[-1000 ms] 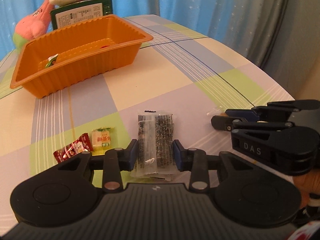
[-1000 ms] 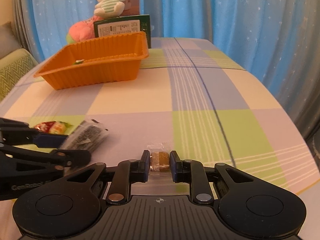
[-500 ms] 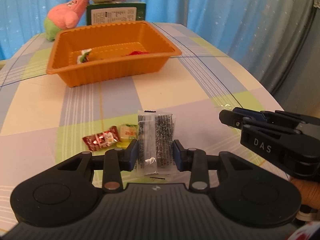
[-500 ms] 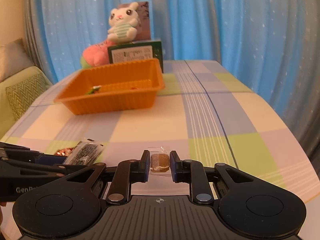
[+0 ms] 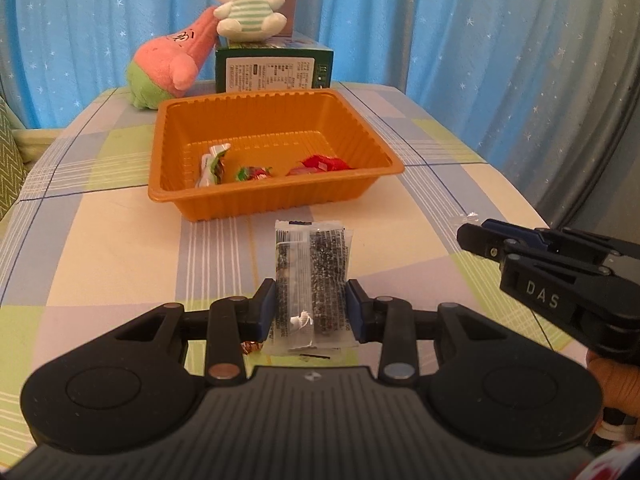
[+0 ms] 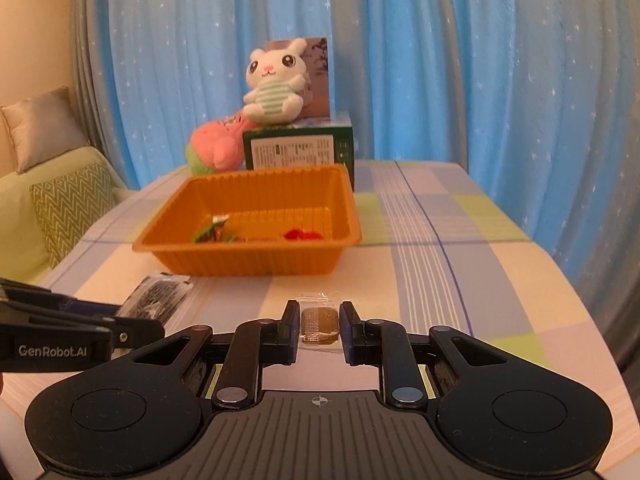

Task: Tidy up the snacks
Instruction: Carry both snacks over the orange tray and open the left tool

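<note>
My left gripper [image 5: 311,309] is clamped on a clear packet of dark seeds [image 5: 310,280], its blue pads pressing both long edges, so the packet stands up between them on the near side of the orange tray [image 5: 272,204]. My right gripper [image 6: 319,330] is almost fully closed on a small clear-wrapped brown sweet [image 6: 319,320], pinched from both sides, also on the near side of the tray. From the left camera, the right gripper sits to the right of the tray and nearer to me, with a hand [image 5: 612,384] behind it.

The tray rests on the checked tablecloth [image 5: 120,264] and holds a few wrapped snacks: a white and green one [image 5: 211,165], a green and red one [image 5: 252,173] and a red one [image 5: 322,164]. Behind the tray stands a green box [image 5: 274,68] with a white plush rabbit [image 5: 250,0] sitting on top, and a pink and green plush [image 5: 168,66] leans just left of the box. A scrap of red wrapper [image 5: 250,347] shows under my left gripper.
</note>
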Action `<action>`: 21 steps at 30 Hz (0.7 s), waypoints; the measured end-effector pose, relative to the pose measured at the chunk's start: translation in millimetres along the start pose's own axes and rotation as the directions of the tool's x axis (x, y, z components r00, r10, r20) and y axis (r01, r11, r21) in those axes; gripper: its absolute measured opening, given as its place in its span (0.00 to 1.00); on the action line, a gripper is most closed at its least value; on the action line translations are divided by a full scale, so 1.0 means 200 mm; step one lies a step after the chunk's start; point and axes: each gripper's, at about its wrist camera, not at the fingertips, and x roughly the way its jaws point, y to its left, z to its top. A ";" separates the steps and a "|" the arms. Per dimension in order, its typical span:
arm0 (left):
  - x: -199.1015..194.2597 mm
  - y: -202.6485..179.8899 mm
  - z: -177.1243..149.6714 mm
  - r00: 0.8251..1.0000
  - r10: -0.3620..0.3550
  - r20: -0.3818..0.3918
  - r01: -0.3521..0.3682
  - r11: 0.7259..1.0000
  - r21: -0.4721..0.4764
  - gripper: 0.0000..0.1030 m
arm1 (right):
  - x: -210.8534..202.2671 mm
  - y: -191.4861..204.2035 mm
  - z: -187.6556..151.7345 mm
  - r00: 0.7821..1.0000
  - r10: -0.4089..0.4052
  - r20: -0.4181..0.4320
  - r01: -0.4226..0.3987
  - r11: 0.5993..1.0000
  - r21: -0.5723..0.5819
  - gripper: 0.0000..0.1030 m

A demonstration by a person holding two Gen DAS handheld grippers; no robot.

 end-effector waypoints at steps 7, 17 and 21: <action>0.02 0.05 0.09 0.999 0.005 0.037 -0.004 1.000 -0.010 0.32 | 0.07 0.02 0.10 1.000 0.011 0.027 -0.011 1.000 -0.026 0.21; 0.09 0.16 0.25 0.995 0.016 0.095 -0.013 0.999 -0.035 0.32 | 0.22 0.08 0.24 0.998 0.042 0.046 -0.041 0.999 -0.026 0.21; 0.14 0.22 0.30 0.993 0.026 0.112 -0.020 0.998 -0.055 0.32 | 0.29 0.08 0.29 0.998 0.044 0.051 -0.043 0.999 -0.015 0.21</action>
